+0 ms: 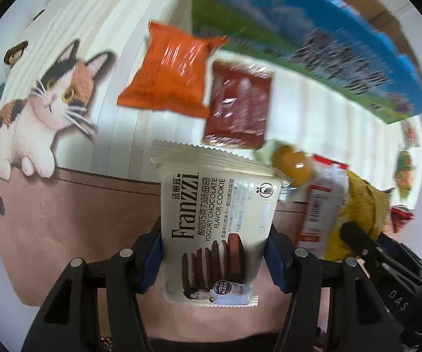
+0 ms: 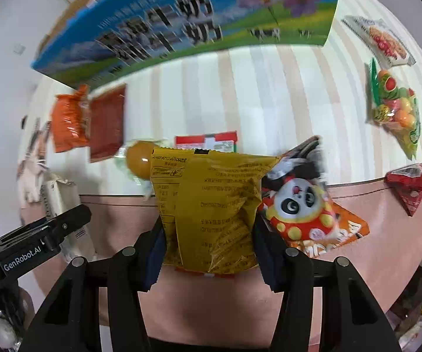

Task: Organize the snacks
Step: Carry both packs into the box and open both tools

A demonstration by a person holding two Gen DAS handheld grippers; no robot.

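Left wrist view: cookie packet [image 1: 215,228] is being pinched at frame centre by the left gripper [image 1: 214,255].
Right wrist view: yellow bag [image 2: 211,214] is being squeezed at centre by the right gripper [image 2: 208,252].

The milk carton box [image 2: 187,23] stands at the far side of the counter [image 2: 269,94]. Two flat packets [image 2: 106,123] lie side by side just in front of its left end. The fruit-candy bag [image 2: 394,108] and the noodle-snack packet [image 2: 381,41] lie at the right; the panda packet [image 2: 305,205] lies nearer, beside the bag [image 2: 211,205] between the jaws.
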